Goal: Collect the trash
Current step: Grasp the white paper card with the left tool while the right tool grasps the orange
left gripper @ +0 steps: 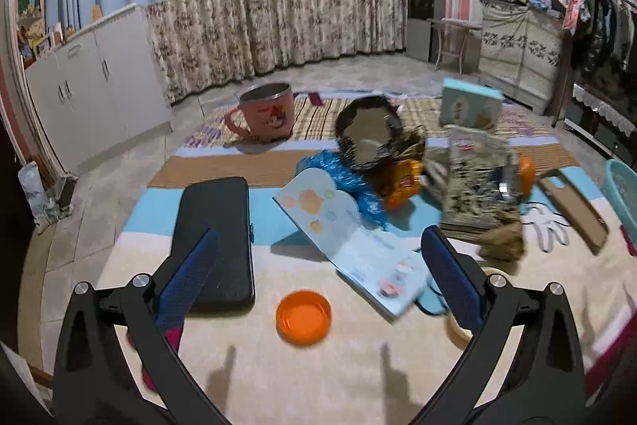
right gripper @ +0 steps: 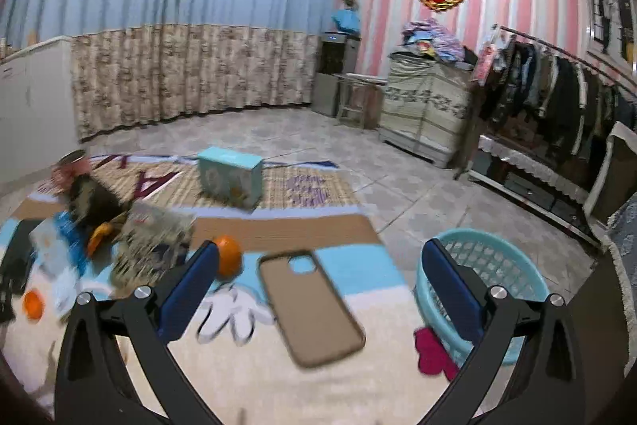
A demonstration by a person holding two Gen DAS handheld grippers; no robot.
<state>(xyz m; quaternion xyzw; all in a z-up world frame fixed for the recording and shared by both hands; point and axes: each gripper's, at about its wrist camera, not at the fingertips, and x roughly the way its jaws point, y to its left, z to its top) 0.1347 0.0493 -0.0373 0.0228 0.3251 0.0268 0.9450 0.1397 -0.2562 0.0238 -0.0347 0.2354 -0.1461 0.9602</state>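
Observation:
A heap of wrappers lies mid-mat: a crumpled blue wrapper (left gripper: 342, 178), a dark snack bag (left gripper: 370, 134), an orange packet (left gripper: 398, 182) and a patterned clear bag (left gripper: 477, 178). My left gripper (left gripper: 318, 234) hovers open just short of the heap, above an orange lid (left gripper: 303, 317) and an open booklet (left gripper: 350, 237); nothing is between its fingers. My right gripper (right gripper: 320, 245) is open and empty over a brown phone case (right gripper: 310, 309). A teal plastic basket (right gripper: 485, 277) stands behind its right finger. The wrapper heap (right gripper: 155, 241) appears blurred at the left of the right wrist view.
A black case (left gripper: 215, 237) lies by the left finger. A pink mug-shaped tub (left gripper: 264, 114) and a teal box (left gripper: 469, 104) stand at the mat's far side. An orange fruit (right gripper: 229, 253), a magenta cloth (right gripper: 432, 351), a tape roll (left gripper: 458, 329). A clothes rack (right gripper: 557, 98) stands on the right.

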